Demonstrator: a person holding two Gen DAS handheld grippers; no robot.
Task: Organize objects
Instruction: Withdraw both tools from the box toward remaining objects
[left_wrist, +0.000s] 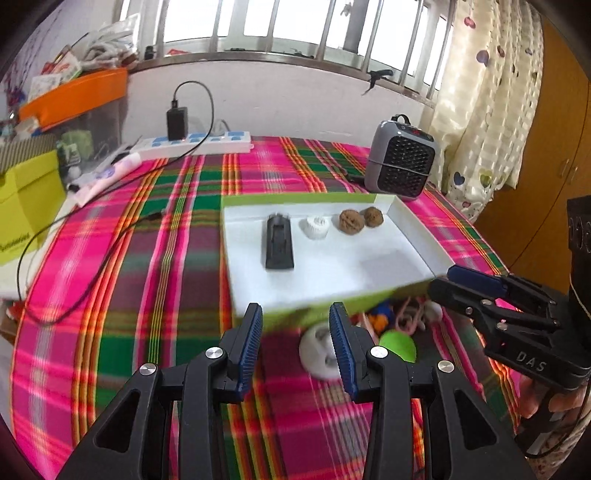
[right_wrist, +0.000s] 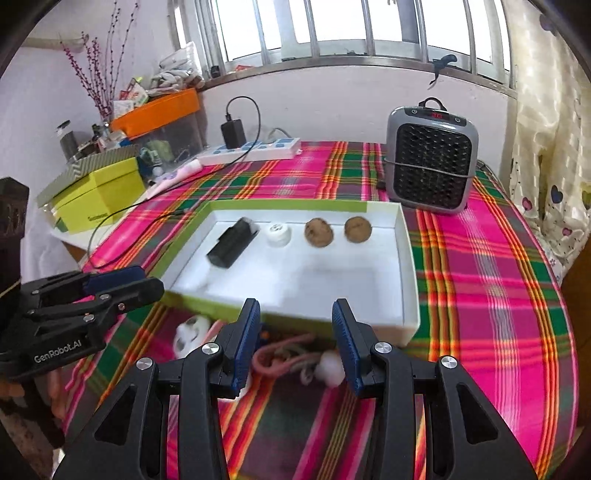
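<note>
Both tongs hang empty, jaws apart, over the plaid-covered worktop (right_wrist: 480, 295): left tongs (left_wrist: 295, 347) and right tongs (right_wrist: 295, 343) side by side. Just ahead of them, loose clutter waits against the tray's near wall: a white round piece (left_wrist: 317, 354), a green ball (left_wrist: 400, 345), pink cord (right_wrist: 284, 356). Beyond lies the white tray (right_wrist: 408, 266), holding a black block (right_wrist: 232, 242), a white cap (right_wrist: 279, 234) and two walnuts (right_wrist: 319, 231). Judging by position, the cord sits nearest the right tongs, the ball nearest the left.
</note>
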